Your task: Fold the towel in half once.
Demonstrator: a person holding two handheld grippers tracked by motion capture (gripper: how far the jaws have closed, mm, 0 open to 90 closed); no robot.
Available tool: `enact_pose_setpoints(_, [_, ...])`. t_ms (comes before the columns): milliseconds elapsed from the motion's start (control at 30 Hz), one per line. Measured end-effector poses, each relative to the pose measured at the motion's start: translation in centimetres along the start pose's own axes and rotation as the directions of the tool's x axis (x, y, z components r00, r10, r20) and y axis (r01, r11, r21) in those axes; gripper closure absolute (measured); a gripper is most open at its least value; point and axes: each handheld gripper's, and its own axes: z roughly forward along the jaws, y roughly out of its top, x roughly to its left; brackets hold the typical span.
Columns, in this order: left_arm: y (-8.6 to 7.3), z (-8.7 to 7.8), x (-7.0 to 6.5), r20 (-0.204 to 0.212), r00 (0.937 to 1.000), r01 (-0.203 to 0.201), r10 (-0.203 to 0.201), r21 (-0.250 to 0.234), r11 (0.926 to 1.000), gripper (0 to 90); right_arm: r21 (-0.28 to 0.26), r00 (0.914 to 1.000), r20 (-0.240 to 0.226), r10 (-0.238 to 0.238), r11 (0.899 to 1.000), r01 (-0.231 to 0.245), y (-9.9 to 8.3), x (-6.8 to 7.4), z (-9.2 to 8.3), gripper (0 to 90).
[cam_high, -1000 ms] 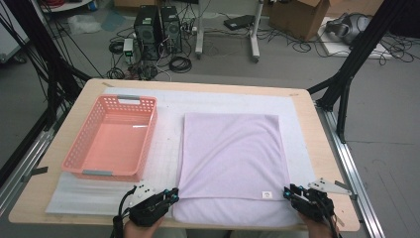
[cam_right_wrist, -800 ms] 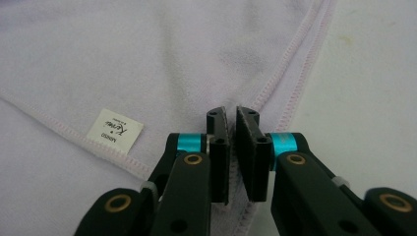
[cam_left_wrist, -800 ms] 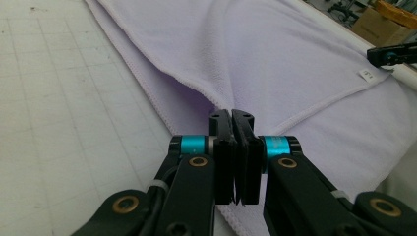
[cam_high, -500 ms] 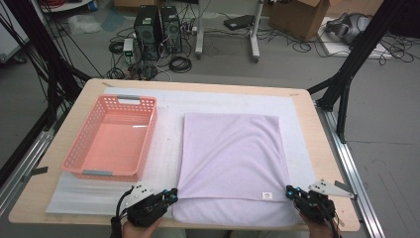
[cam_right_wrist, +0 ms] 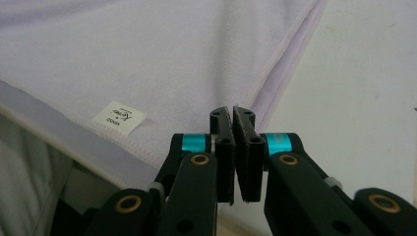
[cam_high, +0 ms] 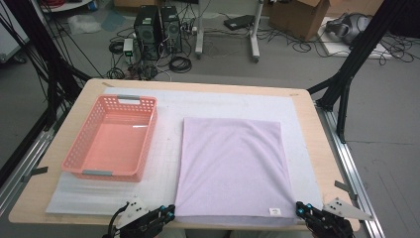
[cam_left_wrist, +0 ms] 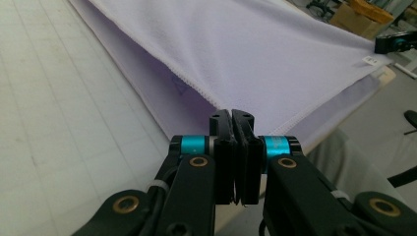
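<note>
Both grippers (cam_high: 169, 213) (cam_high: 300, 209) half cut off

Grey floor (cam_high: 386, 163), cable tangle (cam_high: 163, 62), two PC towers (cam_high: 157, 27) behind table's far edge, cardboard box (cam_high: 297, 14) far right.

Lilac towel (cam_high: 232, 168) flat on bench (cam_high: 317, 148); pink basket (cam_high: 113, 139) just left of towel. Left claw (cam_high: 171, 212) at towel's near left corner, right claw (cam_high: 298, 209) at near right corner.
</note>
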Motion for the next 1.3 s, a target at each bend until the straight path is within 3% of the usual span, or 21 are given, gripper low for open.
enact_pose_setpoints(200, [-1.0, 0.0, -0.3, -0.001, 1.0000, -0.006, 0.006, 0.048, 0.9988, 85.6, 0.027, 0.9995, 0.006, -0.030, 0.999, 0.030, -1.1, 1.0, -0.9, 86.0])
enact_pose_setpoints(233, [-1.0, 0.1, -0.3, -0.020, 0.9998, -0.003, 0.004, 0.051, 0.9987, 77.5, 0.040, 0.9995, 0.005, -0.032, 0.999, 0.032, -1.3, 1.0, -0.7, 83.6])
enact_pose_setpoints(267, [-0.9, 0.1, -0.3, -0.032, 0.9995, 0.000, 0.001, 0.044, 0.9990, 68.0, 0.046, 0.9996, 0.013, -0.026, 0.999, 0.026, -1.5, 1.0, -0.5, 75.4])
enact_pose_setpoints(300, [-0.8, 0.0, -0.2, -0.045, 0.9989, -0.007, 0.008, 0.030, 0.9995, 63.4, 0.042, 0.9997, 0.024, -0.009, 0.999, 0.007, -1.5, 0.9, -0.4, 68.3])
enact_pose_setpoints(333, [-0.6, 0.0, -0.2, -0.055, 0.9984, -0.010, 0.011, 0.014, 0.9999, 60.3, 0.031, 0.9995, 0.029, 0.014, 0.999, -0.015, -1.5, 0.8, -0.4, 66.6])
enact_pose_setpoints(433, [0.5, 0.1, 0.6, -0.064, 0.9980, -0.005, 0.004, -0.023, 0.9997, 59.6, -0.016, 0.9983, 0.047, 0.033, 0.999, -0.033, -0.9, 0.2, -0.5, 65.5])
enact_pose_setpoints(600, [2.1, 1.1, 1.9, -0.076, 0.9971, -0.008, 0.005, -0.038, 0.9993, 67.5, -0.020, 0.9965, 0.062, 0.056, 0.998, -0.055, -0.3, -0.6, 1.0, 66.0])
enact_pose_setpoints(767, [3.4, 3.4, 3.3, -0.102, 0.9948, 0.001, -0.001, -0.001, 1.0000, 71.5, -0.013, 0.9967, 0.067, 0.045, 0.999, -0.044, 0.1, -0.8, 1.6, 66.2])
enact_pose_setpoints(933, [5.2, 5.9, 4.1, -0.142, 0.9895, -0.023, 0.028, 0.042, 0.9989, 75.1, -0.024, 0.9963, 0.074, 0.044, 0.999, -0.042, 0.5, -1.3, 2.0, 66.1])
enact_pose_setpoints(1100, [7.0, 8.9, 5.3, -0.166, 0.9857, -0.014, 0.028, 0.084, 0.9963, 73.1, -0.021, 0.9966, 0.070, 0.044, 0.999, -0.042, 1.2, -1.7, 2.9, 66.1])
enact_pose_setpoints(1300, [8.0, 11.3, 6.5, -0.231, 0.9719, -0.013, 0.045, 0.138, 0.9903, 65.6, -0.031, 0.9968, 0.068, 0.042, 0.999, -0.040, 2.2, -2.3, 3.8, 65.8])
